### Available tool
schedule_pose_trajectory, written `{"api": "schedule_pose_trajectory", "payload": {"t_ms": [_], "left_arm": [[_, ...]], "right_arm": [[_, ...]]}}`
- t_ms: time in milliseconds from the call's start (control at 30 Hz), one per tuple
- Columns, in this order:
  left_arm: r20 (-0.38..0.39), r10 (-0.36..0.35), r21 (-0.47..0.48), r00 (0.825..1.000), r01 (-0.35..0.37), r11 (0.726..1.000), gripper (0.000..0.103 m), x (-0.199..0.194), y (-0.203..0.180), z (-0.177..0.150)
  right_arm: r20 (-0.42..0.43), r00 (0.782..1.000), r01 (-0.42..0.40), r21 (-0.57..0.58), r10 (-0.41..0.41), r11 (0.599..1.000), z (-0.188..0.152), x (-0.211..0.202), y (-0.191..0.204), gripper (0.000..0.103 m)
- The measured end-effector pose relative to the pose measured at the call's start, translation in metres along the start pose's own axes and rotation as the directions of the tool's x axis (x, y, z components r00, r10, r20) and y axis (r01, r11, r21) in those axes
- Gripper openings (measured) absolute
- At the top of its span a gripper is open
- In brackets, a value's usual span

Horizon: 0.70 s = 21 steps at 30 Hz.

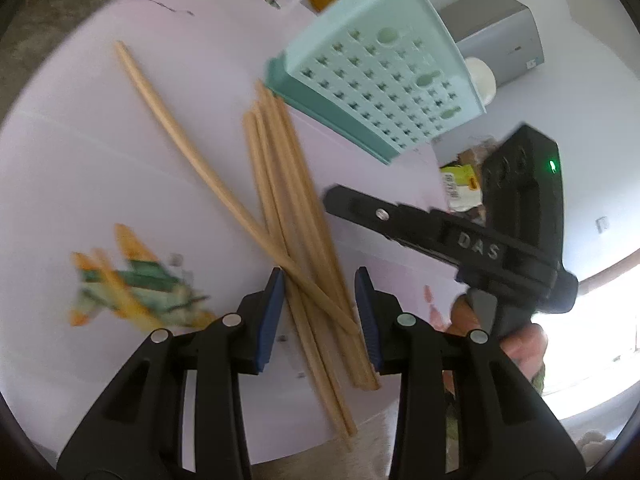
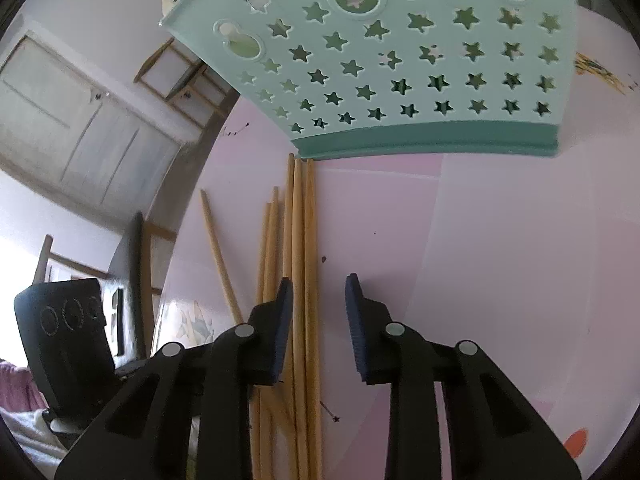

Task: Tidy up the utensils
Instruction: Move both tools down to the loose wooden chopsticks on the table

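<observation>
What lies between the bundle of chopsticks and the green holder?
Nothing: in the right wrist view the tips of the chopsticks reach right up to the base of the green holder.

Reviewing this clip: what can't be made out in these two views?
- Holder's contents: both views, only its star-holed wall shows.
- Chopsticks' near ends: right wrist view, cut by the bottom edge.
- Picture on the table: left wrist view, blurred.
- Whether the left gripper presses the chopsticks: unclear.
</observation>
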<state>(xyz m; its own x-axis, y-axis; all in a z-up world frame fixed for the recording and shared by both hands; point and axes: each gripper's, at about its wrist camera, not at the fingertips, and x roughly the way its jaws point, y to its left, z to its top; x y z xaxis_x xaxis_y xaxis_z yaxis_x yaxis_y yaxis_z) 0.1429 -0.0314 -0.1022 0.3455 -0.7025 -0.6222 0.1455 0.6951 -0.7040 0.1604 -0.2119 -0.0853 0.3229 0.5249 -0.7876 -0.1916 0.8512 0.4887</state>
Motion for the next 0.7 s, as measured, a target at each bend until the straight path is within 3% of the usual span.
{"api": "schedule_pose_trajectory", "payload": {"t_ms": [467,600,700], "left_arm": [[-0.056,-0.072,0.103,0.996,0.077,0.992,0.033,0.045,-0.038,-0.003],[-0.080,-0.081,0.116,0.993,0.090,0.989,0.034,0.051,-0.040,-0.002],[-0.065,-0.063,0.125,0.996,0.071,0.990,0.036,0.037,-0.031,-0.002]], "right_arm": [[-0.098,0.995,0.008,-0.136,-0.022,0.991,0.011,-0.004,-0.006,0.025],[-0.094,0.995,0.016,-0.113,-0.027,0.994,0.009,-0.003,-0.009,0.025],[-0.043,0.997,0.054,-0.084,-0.058,0.995,0.004,-0.018,-0.017,0.025]]}}
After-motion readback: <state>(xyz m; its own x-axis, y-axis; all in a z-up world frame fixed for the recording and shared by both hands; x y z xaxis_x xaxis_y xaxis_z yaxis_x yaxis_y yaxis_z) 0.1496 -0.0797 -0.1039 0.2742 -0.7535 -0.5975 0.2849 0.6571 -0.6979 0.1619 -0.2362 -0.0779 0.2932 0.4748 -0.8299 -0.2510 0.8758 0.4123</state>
